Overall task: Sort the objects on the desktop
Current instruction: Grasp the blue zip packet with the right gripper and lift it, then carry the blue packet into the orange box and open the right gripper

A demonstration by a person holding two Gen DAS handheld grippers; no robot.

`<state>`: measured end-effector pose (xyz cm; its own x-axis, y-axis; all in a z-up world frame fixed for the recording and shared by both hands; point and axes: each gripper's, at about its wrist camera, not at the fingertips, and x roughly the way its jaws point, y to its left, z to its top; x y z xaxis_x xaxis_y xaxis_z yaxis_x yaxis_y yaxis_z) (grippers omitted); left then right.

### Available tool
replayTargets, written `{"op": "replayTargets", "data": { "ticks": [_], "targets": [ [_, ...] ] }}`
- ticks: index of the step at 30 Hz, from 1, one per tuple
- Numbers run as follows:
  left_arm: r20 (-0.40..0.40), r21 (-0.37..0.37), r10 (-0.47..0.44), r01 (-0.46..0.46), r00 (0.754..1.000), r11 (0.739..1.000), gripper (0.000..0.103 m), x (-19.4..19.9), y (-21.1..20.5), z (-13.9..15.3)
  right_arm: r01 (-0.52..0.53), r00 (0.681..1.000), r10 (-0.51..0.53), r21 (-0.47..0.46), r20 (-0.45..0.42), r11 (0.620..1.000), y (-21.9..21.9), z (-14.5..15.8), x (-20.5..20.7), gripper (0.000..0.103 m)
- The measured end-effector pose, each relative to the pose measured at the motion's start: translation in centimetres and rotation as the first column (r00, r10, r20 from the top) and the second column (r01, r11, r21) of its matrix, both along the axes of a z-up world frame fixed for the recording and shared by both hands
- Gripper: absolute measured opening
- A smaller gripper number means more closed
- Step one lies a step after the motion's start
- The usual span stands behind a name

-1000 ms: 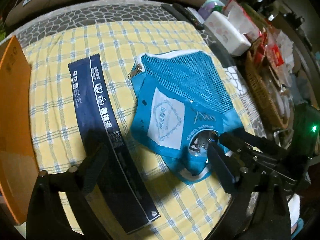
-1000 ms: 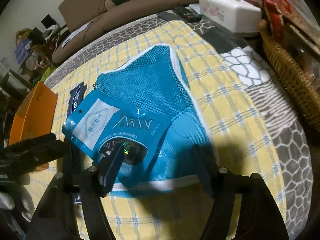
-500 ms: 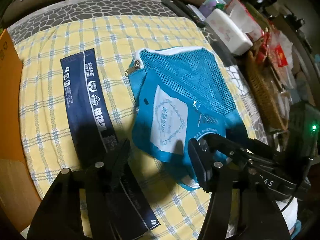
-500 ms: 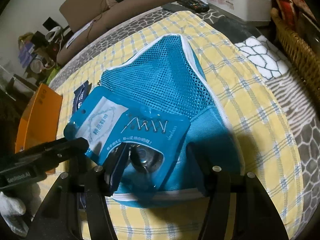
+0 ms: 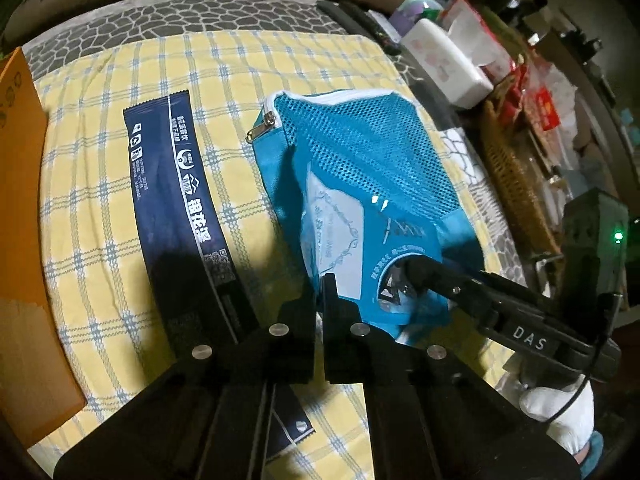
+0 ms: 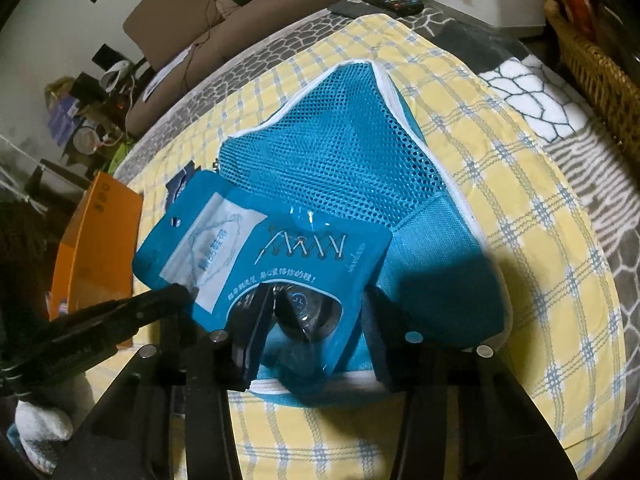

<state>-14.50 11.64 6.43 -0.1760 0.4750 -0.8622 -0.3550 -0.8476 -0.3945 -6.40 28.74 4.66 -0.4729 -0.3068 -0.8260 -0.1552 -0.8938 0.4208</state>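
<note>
A blue packet point(image 5: 340, 232) with a white label and a round clear window lies tilted on a blue mesh pouch point(image 5: 360, 140) on the yellow checked cloth point(image 5: 100, 240). My left gripper point(image 5: 320, 292) is shut, pinching the packet's near left edge. In the right wrist view its tip point(image 6: 176, 296) meets that edge of the packet point(image 6: 248, 248). My right gripper point(image 6: 316, 320) is closing, with the packet's window end between its fingers and the pouch point(image 6: 332, 160) beyond. From the left wrist view, the right gripper point(image 5: 416, 270) has one finger over the window.
A long dark blue sachet point(image 5: 172, 184) lies left of the pouch. An orange box point(image 5: 20, 200) borders the cloth's left side. A white tissue box point(image 5: 444, 64), a remote point(image 6: 392, 0) and a wicker basket point(image 5: 508, 172) crowd the right. A white-gloved hand point(image 5: 560, 408) holds the right gripper.
My left jaws went from wide apart to shut at the packet's left edge. The right jaws narrowed around the window end. The packet now tilts up more.
</note>
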Motion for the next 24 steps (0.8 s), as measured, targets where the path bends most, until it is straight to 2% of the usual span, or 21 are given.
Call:
{"op": "replayTargets", "data": {
  "ticks": [7,13,19,24],
  "targets": [
    [-0.028,0.024,-0.008,0.009,1.000,1.000,0.002,1.3,-0.8,2.4,-0.004,0.999,0.005,0.026,-0.032,1.000,-0.9,2.5,0.6,0.045],
    [-0.061,0.064,0.011,-0.007,0.998,0.998,0.002,2.3,-2.9,5.7,-0.021,0.997,0.026,0.054,-0.076,0.998,-2.5,6.0,1.5,0.045],
    [-0.107,0.105,0.041,-0.030,0.993,0.994,0.002,3.5,-6.4,9.8,-0.056,0.991,0.067,0.093,-0.120,0.994,-5.5,9.8,2.0,0.046],
    [-0.142,0.135,0.083,-0.064,0.986,0.989,0.002,4.6,-11.1,12.4,-0.105,0.979,0.125,0.127,-0.161,0.986,-9.5,13.1,2.2,0.046]
  ]
}}
